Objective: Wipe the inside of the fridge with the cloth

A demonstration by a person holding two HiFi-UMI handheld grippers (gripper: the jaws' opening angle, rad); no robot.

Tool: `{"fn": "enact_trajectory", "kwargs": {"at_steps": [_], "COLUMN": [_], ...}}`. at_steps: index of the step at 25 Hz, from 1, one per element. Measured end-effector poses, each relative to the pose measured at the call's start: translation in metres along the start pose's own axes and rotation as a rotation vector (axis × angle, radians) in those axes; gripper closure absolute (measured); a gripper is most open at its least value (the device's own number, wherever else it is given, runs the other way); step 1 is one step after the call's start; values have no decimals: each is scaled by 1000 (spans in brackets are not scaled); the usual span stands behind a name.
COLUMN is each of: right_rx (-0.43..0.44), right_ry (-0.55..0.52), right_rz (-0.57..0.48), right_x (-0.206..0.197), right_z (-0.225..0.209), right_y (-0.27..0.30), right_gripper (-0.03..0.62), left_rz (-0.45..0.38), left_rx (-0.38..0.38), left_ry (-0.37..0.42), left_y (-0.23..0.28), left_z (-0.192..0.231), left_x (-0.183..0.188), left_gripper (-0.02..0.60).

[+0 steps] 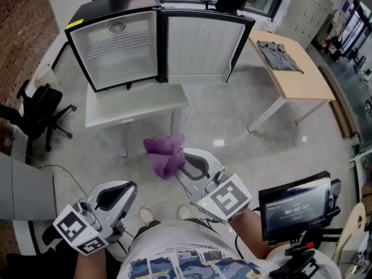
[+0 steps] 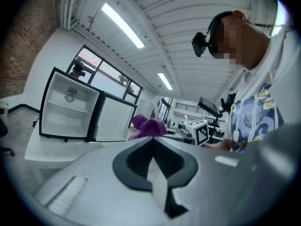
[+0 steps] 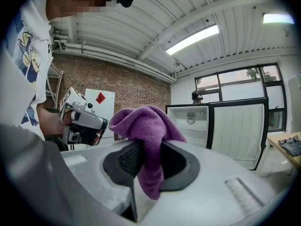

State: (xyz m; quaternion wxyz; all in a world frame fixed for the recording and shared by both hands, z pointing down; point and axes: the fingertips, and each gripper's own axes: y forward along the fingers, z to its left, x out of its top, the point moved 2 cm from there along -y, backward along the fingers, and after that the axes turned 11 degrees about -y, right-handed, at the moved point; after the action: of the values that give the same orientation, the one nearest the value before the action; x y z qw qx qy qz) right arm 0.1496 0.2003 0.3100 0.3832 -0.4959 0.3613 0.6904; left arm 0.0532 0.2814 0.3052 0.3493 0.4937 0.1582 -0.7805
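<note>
A small black fridge [image 1: 119, 45] stands on a white table [image 1: 133, 106], its door [image 1: 203, 45] swung wide open and its white inside bare. The fridge [image 2: 70, 107] also shows in the left gripper view and the fridge [image 3: 195, 121] in the right gripper view. My right gripper [image 1: 185, 170] is shut on a purple cloth [image 1: 165, 153], held up well short of the fridge; the cloth [image 3: 148, 135] bunches above the jaws. My left gripper [image 1: 113, 197] hangs low at the left, shut with nothing in it, jaws [image 2: 153, 161] pressed together.
A wooden table [image 1: 296, 68] with a grey garment [image 1: 279, 56] stands at the right. A black office chair [image 1: 40, 112] sits at the left. A screen on a stand [image 1: 296, 205] is at my lower right. Grey floor lies between me and the white table.
</note>
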Motion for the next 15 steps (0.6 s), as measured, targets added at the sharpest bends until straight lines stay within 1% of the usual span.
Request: {"fn": "enact_trajectory", "kwargs": {"at_steps": [3, 6, 9, 11, 15], "right_rx": [17, 31, 46, 49, 21], "right_ry": [-5, 1, -37, -52, -52], "right_rz": [-15, -35, -17, 4, 31], "right_x": [-5, -8, -14, -19, -18], "right_z": [-6, -11, -14, -13, -12], "right_y": [-18, -36, -45, -46, -42], "right_gripper": [516, 516, 516, 516, 516], "left_rz": [19, 20, 29, 40, 50], "left_rx": [10, 20, 11, 5, -5], "left_ry": [-8, -17, -21, -22, -17], "left_y": [18, 33, 46, 47, 43], "left_z": [-13, -29, -39, -39, -31], "left_x": [-13, -19, -26, -30, -24], "left_gripper": [574, 574, 574, 574, 574]}}
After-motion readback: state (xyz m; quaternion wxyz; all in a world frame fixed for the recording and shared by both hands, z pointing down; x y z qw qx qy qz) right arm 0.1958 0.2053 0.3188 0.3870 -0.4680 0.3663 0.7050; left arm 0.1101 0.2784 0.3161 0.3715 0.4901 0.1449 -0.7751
